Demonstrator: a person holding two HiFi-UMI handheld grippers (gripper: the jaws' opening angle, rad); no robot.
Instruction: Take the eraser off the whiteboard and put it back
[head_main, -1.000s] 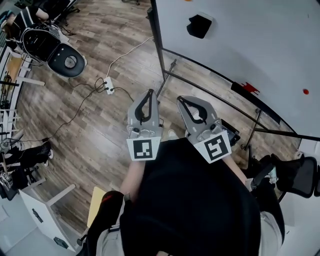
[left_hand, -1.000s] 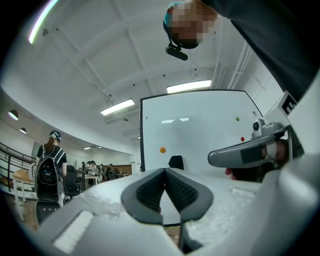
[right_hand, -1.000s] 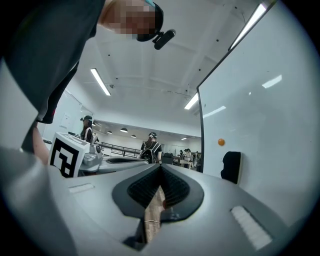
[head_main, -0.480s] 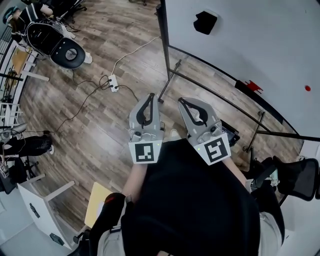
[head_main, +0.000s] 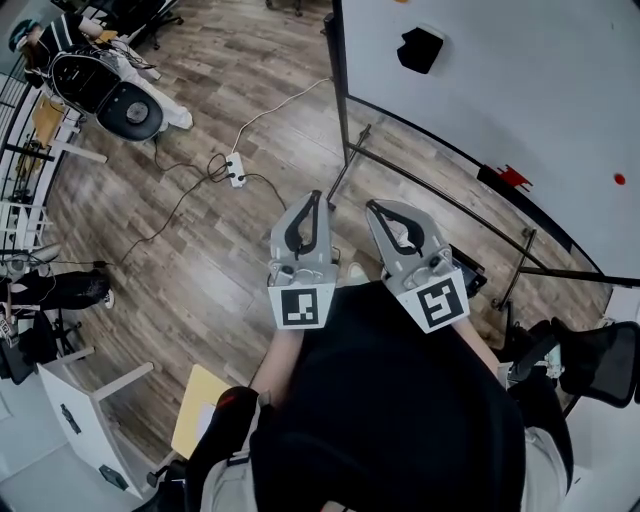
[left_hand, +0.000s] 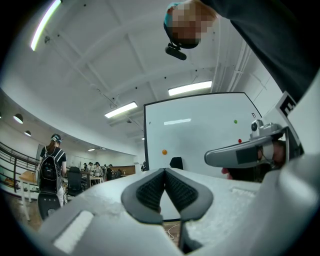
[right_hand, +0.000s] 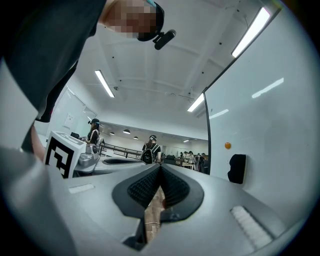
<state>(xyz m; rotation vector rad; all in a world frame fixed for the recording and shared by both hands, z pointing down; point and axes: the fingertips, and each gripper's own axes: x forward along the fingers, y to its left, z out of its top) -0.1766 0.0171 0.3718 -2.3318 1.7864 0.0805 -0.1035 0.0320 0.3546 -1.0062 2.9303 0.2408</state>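
The black eraser (head_main: 420, 49) sticks to the whiteboard (head_main: 520, 90) at the upper right of the head view, well ahead of both grippers. My left gripper (head_main: 315, 197) and right gripper (head_main: 372, 207) are held side by side at waist height over the wooden floor, both shut with nothing between the pads. The left gripper view shows the eraser (left_hand: 176, 163) small beyond my left gripper (left_hand: 164, 171), next to an orange magnet (left_hand: 164, 151). In the right gripper view, the eraser (right_hand: 237, 168) hangs on the board to the right of my right gripper (right_hand: 160, 166).
The whiteboard's metal stand (head_main: 440, 200) runs along the floor ahead. A power strip with cables (head_main: 237, 170) lies to the left, with an office chair (head_main: 128, 108) farther off. A red marker (head_main: 513, 178) sits on the board's tray. A black chair (head_main: 590, 360) stands at right; people are in the background.
Both grippers have shifted a little toward the whiteboard along with the person, staying side by side and shut. The eraser has not moved on the board.
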